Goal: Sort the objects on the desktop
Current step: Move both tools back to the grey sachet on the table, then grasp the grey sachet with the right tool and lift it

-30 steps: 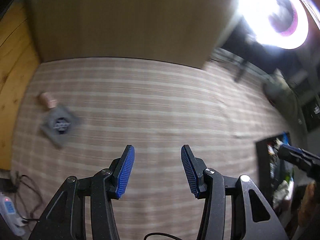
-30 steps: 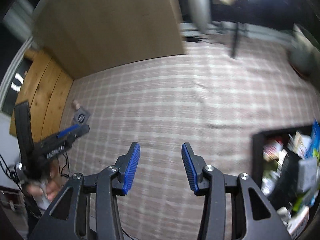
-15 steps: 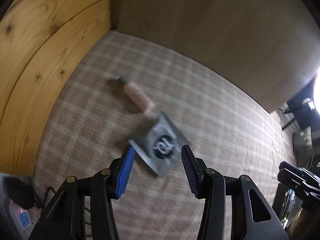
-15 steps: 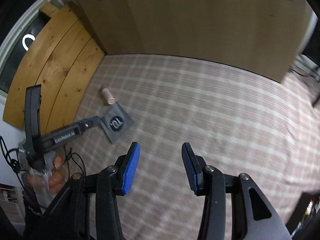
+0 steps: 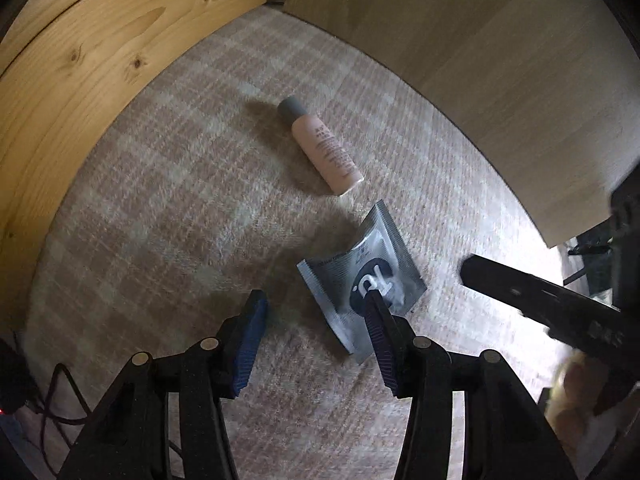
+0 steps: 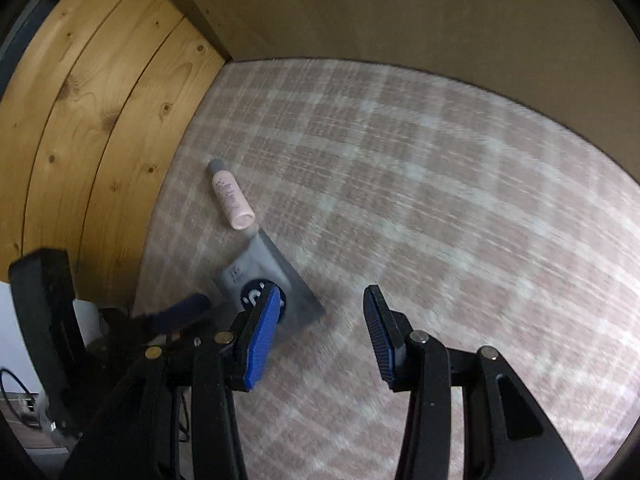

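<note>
Grey sachet (image 5: 362, 276) lay flat beside pink bottle (image 5: 322, 152) on checked worktop (image 5: 168, 208), left claw (image 5: 316, 336) and right claw (image 6: 318, 334) both gaped empty.

Big white letters in a dark circle are seen on the grey packet (image 5: 362, 276) just ahead of the left gripper (image 5: 316, 332), but cannot be read. Tiny print on the pink bottle (image 5: 324, 148) farther ahead is too small.

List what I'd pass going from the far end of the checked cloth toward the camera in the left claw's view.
Pink bottle lying on its side, grey cap pointing away → grey sachet flat on the checked cloth → the left claw, open.
</note>
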